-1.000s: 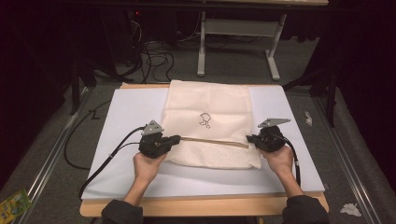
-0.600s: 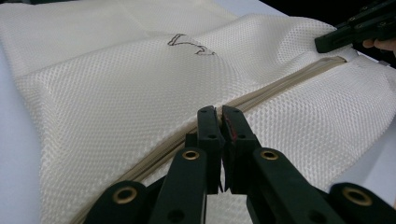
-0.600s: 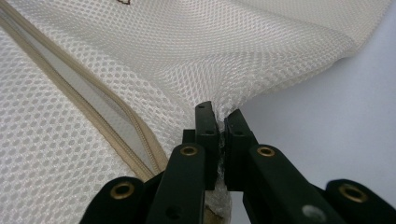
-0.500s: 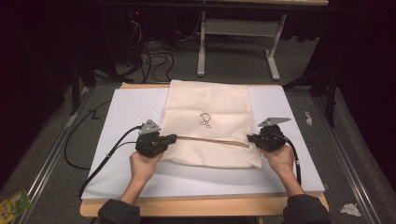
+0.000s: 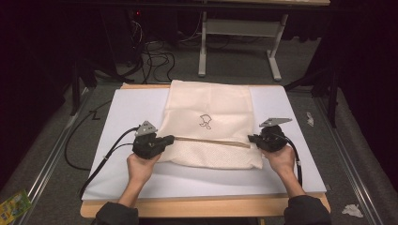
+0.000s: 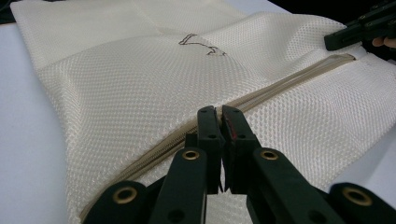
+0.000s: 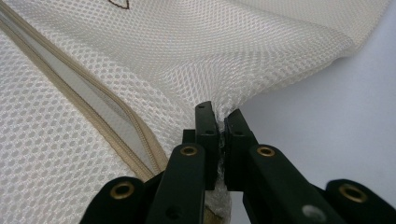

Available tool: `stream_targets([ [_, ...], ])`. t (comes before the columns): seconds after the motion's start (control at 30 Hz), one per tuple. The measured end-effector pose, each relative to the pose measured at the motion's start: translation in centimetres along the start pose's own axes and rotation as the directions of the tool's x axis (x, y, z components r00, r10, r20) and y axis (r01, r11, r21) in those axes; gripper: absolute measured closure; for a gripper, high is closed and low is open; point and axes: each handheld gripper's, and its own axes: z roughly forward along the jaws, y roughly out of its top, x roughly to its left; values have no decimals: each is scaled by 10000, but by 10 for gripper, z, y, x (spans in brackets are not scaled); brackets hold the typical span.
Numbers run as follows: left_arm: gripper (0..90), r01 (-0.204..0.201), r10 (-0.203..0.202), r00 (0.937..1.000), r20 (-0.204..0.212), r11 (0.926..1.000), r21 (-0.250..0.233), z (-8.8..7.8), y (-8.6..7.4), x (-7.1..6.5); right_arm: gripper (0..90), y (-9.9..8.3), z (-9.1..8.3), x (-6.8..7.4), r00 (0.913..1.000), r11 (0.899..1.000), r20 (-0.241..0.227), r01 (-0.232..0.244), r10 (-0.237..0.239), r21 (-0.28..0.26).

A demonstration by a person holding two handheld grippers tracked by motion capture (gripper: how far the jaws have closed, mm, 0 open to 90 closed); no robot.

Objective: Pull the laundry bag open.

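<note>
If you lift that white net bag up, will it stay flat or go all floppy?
Probably floppy: the mesh bag already bends and puckers where the right gripper pinches it. It looks thin and holey, so likely light. The zipper line may stay a bit firmer.

Each hand-held gripper, left [image 5: 168, 139] and right [image 5: 252, 138], was a compact black housing topped by a grey three-cornered plate, with a black cable trailing from it toward the near edge of the table [image 5: 202, 207]. In the gripper views, each pair of black jaws rose from angular black link arms fitted with brass-coloured ringed pivots; a reddish mark lined one inner face of the left pair. The person's forearms ended in dark sleeves [image 5: 117, 214] at that near edge.
</note>
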Motion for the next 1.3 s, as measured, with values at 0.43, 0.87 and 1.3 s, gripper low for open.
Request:
stream_targets([
  [0.43,873,38,-38,9999,-102,10000,83,-2,-2,2,885,-1,-2,-2,9997,9998,121,-188,188,8],
  [0.87,873,121,-119,9999,-110,9998,139,-2,-2,4,884,-3,-1,-4,9996,9996,26,-294,294,0],
  [1.3,873,315,-314,9992,-264,9995,52,-5,-6,10,885,4,7,-2,9996,9994,60,-294,293,171],
])
